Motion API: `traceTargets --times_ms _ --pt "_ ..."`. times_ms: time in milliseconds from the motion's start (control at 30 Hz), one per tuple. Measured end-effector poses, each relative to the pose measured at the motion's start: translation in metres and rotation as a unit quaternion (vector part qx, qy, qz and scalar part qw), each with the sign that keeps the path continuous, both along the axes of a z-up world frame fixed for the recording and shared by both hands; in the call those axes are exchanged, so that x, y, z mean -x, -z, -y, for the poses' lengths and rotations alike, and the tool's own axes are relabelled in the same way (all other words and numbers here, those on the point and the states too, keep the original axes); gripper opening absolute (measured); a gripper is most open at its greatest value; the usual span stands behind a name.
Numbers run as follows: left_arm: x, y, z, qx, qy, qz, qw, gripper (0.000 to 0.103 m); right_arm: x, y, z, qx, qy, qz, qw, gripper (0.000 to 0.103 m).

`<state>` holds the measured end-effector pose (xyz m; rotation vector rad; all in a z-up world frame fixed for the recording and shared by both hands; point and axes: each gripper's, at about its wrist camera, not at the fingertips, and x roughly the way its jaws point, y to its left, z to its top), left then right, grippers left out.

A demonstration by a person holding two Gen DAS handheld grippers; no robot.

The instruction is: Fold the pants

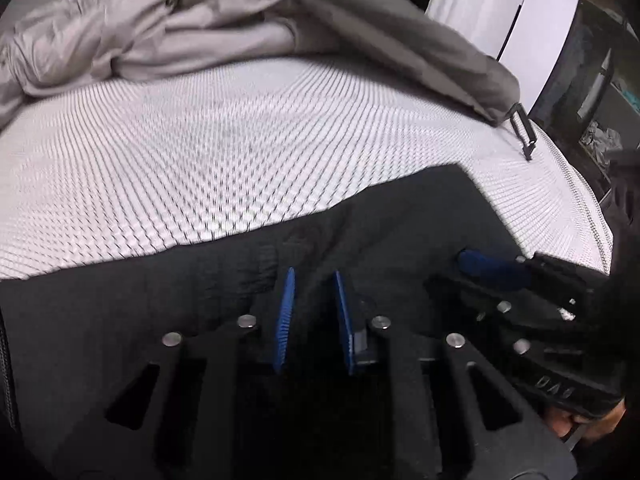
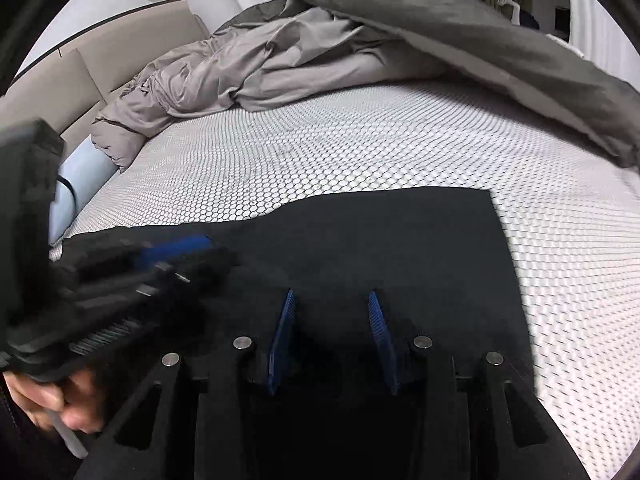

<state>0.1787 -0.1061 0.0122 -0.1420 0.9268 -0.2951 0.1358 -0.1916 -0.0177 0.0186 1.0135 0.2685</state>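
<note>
The left gripper (image 1: 312, 280) is lowered onto the black pants (image 1: 400, 216), its fingers drawn narrow over a rumpled ridge; whether cloth is pinched cannot be told. Beside it, the right gripper (image 2: 332, 300) is held with fingers apart above flat cloth, presumably ready to take the same edge. Beyond lies the mattress (image 2: 360, 152).
</note>
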Motion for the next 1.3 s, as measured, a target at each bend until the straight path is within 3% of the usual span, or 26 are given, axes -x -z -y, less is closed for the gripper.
traceTargets --times_ms 100,133,167,267,367,533,733,800,867,967,1100,1300 --pt "0.0 0.0 -0.01 0.03 0.008 0.001 0.9995 0.014 -0.008 0.011 0.01 0.057 0.023 -0.003 0.998 0.039" --pt "0.0 0.001 -0.014 0.03 0.007 0.001 0.9995 0.007 -0.007 0.011 0.019 0.067 0.039 -0.002 0.997 0.039" --pt "0.0 0.003 -0.018 0.033 0.004 0.0 0.9995 0.002 -0.008 0.01 0.027 0.066 0.055 -0.003 0.996 0.037" --pt "0.002 0.003 -0.027 0.048 -0.004 0.0 0.9988 0.001 -0.008 0.006 0.038 0.039 0.066 0.0 0.997 0.032" --pt "0.008 0.002 -0.031 0.036 -0.017 0.007 0.9992 0.001 -0.003 0.001 0.024 0.071 0.052 0.014 0.996 0.033" --pt "0.008 0.002 -0.027 0.019 -0.019 0.014 0.9995 0.001 -0.006 -0.007 -0.008 0.047 0.004 0.03 0.998 0.034" --pt "0.007 0.005 -0.03 0.027 -0.021 0.01 0.9994 0.001 -0.02 0.012 -0.049 0.039 -0.041 0.01 0.998 0.035" --pt "0.006 0.006 -0.029 0.029 -0.021 0.008 0.9993 0.001 -0.028 0.017 -0.046 0.069 -0.018 0.007 0.997 0.035" --pt "0.006 0.006 -0.028 0.029 -0.021 0.007 0.9993 0.001 -0.032 0.019 -0.034 0.153 0.045 0.022 0.987 0.037" --pt "0.007 0.005 -0.029 0.028 -0.02 0.006 0.9994 0.001 -0.033 0.015 -0.002 0.198 0.118 0.025 0.973 0.037" --pt "0.009 0.003 -0.029 0.025 -0.021 0.01 0.9994 0.001 -0.018 -0.007 0.013 0.107 0.096 0.038 0.989 0.037" --pt "0.042 -0.019 -0.032 0.029 -0.017 0.033 0.9989 0.002 0.021 -0.023 -0.022 0.024 -0.023 0.022 0.999 0.041"
